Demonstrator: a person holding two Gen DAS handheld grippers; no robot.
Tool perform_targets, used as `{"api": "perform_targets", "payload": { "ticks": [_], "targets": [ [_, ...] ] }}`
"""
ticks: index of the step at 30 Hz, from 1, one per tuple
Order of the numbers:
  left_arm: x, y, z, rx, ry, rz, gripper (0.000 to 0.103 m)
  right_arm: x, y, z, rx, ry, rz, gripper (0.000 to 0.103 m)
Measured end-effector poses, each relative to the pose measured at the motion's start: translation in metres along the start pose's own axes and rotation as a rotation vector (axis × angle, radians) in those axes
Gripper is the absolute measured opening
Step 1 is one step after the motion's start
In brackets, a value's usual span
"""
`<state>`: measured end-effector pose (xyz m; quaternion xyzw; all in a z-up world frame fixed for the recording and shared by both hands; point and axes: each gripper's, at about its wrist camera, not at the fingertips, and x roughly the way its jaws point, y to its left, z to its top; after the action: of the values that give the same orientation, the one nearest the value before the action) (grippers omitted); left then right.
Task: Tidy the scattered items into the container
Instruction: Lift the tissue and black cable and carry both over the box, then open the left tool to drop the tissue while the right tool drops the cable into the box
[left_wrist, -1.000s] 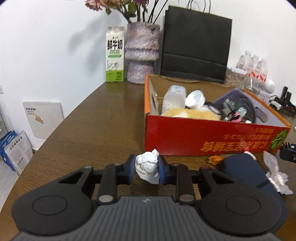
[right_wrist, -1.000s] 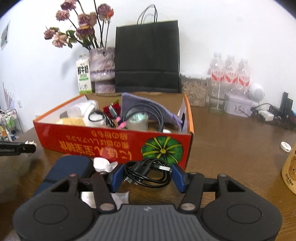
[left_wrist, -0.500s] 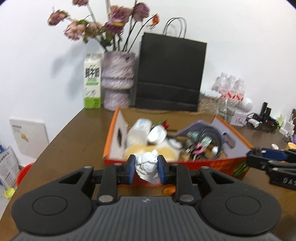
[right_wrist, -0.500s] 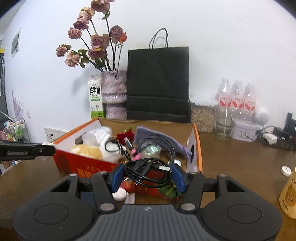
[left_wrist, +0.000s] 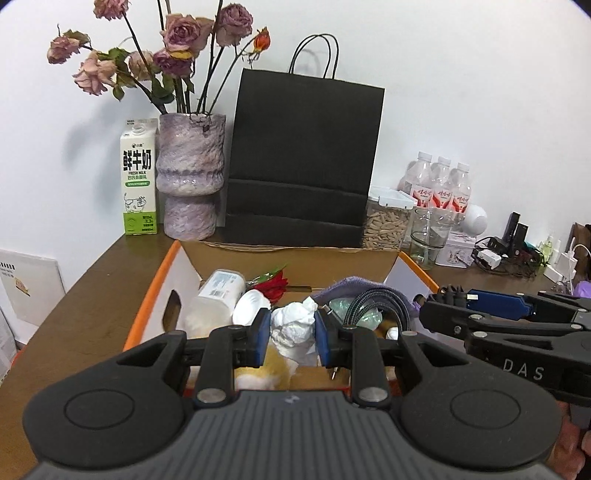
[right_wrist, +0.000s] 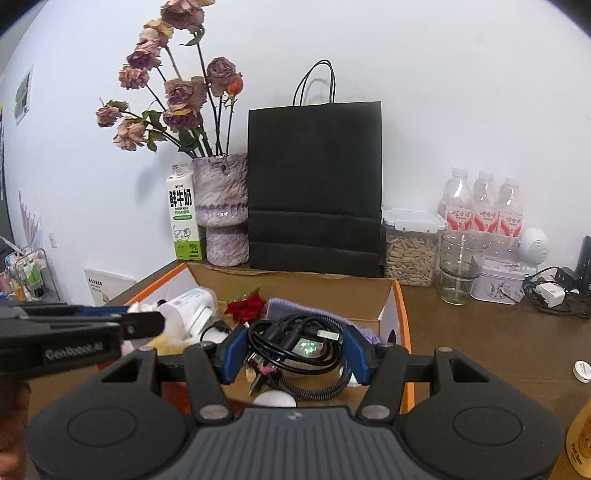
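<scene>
Left wrist, tongs (left_wrist: 291, 334) level above box (left_wrist: 147, 314)

Three water bottles (right_wrist: 480, 206) are standing together; one black paper bag (right_wrist: 314, 184), one milk carton (right_wrist: 183, 218) and one vase (right_wrist: 221, 210) are sitting nearby.

the box's (left_wrist: 151, 295) near wall hides behind the left gripper's body; a bottle (right_wrist: 580, 443) is cut off at the right edge.
</scene>
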<state>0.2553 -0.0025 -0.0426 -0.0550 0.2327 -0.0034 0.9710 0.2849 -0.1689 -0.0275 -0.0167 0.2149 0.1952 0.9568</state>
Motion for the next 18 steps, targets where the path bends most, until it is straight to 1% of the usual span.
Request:
{"api": "perform_targets", "payload": {
  "ticks": [5, 11, 18],
  "targets": [
    [0.021, -0.004, 0.005, 0.003, 0.015, 0.004, 0.026, 0.016, -0.004, 0.002, -0.004, 0.018, 0.004, 0.055],
    [0.044, -0.010, 0.003, 0.021, 0.056, -0.012, 0.026, 0.031, -0.008, 0.001, -0.004, 0.041, 0.004, 0.055],
    [0.053, -0.008, -0.001, 0.021, 0.079, 0.006, 0.026, 0.037, -0.008, -0.003, -0.001, 0.063, 0.013, 0.055]
  ]
}}
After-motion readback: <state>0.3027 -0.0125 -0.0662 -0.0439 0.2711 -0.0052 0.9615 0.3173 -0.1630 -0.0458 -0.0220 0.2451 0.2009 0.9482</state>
